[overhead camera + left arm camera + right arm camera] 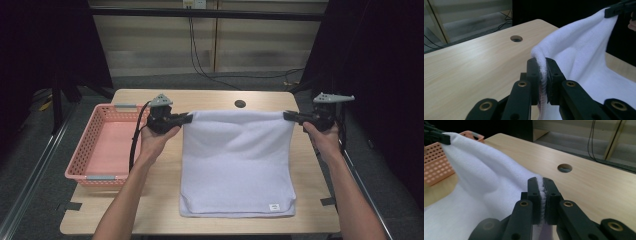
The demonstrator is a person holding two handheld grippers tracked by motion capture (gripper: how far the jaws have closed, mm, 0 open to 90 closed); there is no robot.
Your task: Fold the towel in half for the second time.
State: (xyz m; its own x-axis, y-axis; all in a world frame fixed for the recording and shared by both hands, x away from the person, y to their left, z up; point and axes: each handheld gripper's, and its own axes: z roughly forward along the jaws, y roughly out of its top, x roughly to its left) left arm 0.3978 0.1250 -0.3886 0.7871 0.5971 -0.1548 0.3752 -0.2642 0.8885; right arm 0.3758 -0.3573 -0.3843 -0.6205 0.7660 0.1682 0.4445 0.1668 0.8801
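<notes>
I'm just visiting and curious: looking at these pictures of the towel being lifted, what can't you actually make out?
- The small label on the towel: too small to read in the high view.
- Table beneath the towel: covered by the cloth.
- Basket floor near the left gripper: partly hidden by the hand and cable.
- Towel corner inside the right gripper: hidden by its shut jaws.

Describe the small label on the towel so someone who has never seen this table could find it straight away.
Start at the light wooden table, with a pink basket at its left end, and find the white towel spread over its middle. Follow the towel to the edge nearest the person, then to its right corner. The label is a tiny white rectangular tag there, the one mark on the plain cloth.
</notes>
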